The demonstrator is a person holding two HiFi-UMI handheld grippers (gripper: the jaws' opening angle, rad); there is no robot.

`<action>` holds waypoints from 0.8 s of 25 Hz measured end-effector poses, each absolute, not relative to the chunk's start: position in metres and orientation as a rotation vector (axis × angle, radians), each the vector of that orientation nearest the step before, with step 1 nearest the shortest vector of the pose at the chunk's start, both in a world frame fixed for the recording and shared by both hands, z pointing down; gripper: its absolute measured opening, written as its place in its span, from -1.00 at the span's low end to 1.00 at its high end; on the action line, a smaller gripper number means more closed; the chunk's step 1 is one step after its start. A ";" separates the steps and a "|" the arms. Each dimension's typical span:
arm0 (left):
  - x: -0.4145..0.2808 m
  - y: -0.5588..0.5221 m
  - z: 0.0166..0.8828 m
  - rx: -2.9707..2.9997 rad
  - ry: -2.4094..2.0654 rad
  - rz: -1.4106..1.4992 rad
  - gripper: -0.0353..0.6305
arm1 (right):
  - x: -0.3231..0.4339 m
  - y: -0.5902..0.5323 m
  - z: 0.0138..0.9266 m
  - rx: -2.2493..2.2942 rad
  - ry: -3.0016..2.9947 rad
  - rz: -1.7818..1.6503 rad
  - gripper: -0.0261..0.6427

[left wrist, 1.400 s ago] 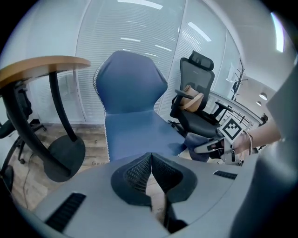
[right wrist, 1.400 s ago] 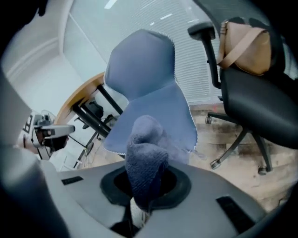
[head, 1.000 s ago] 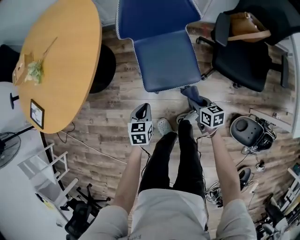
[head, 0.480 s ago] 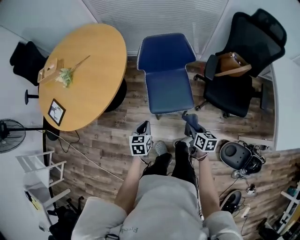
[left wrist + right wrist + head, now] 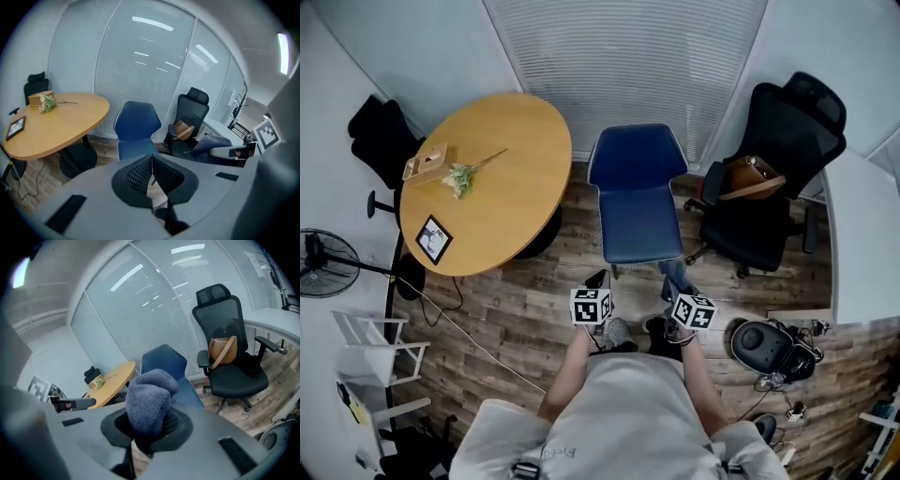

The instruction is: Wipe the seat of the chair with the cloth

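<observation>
Within the right hand-held gripper [image 5: 149, 426] bulges a fuzzy, rounded blue cloth [image 5: 147, 399].

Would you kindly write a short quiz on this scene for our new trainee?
1. True or false: the left tongs grip the cloth.
2. What sits on the black office chair? A a brown bag; B a laptop; C a folded coat.
3. Fill in: the blue chair stands between the black office chair and the round ____.
Key: 1 false, the right tongs hold the cloth and the left tongs are shut on nothing; 2 A; 3 table.
</observation>
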State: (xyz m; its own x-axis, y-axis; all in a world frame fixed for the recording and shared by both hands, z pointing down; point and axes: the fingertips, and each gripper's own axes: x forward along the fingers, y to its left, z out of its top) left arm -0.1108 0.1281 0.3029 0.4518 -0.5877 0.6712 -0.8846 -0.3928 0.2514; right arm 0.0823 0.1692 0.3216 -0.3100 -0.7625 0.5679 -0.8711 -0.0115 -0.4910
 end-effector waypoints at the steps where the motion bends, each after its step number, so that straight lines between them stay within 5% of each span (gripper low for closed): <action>1: -0.109 0.129 0.299 2.122 -1.228 0.655 -0.81 | 0.079 0.172 0.318 1.757 -2.113 1.204 -0.78; 20: -0.099 0.150 0.281 2.178 -1.288 0.572 -0.81 | 0.069 0.200 0.311 1.713 -2.143 1.023 -0.78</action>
